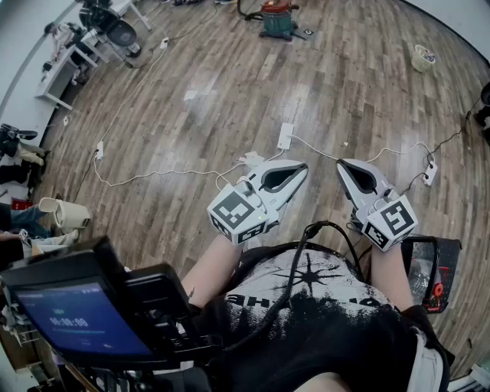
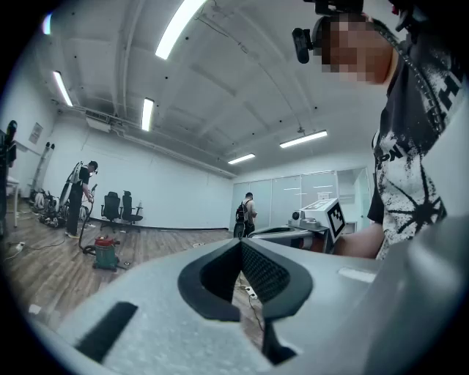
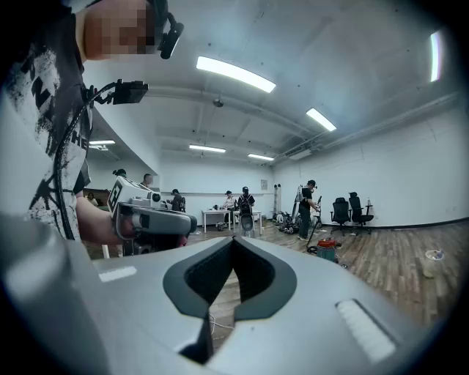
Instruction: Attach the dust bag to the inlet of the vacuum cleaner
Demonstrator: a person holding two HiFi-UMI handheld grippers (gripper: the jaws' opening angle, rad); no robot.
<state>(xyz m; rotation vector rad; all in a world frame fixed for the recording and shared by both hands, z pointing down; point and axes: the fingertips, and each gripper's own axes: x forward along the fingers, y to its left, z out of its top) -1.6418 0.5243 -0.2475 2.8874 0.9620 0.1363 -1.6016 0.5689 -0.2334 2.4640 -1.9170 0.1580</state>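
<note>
Grey left gripper and right gripper hovered level, jaws pressed together, empty; red vacuum cleaner stood well apart on wood floor.

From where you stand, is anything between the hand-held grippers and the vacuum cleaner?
A power strip and white cables lie just ahead of the left hand-held gripper and right hand-held gripper; past them, nothing visible before the vacuum cleaner.
</note>
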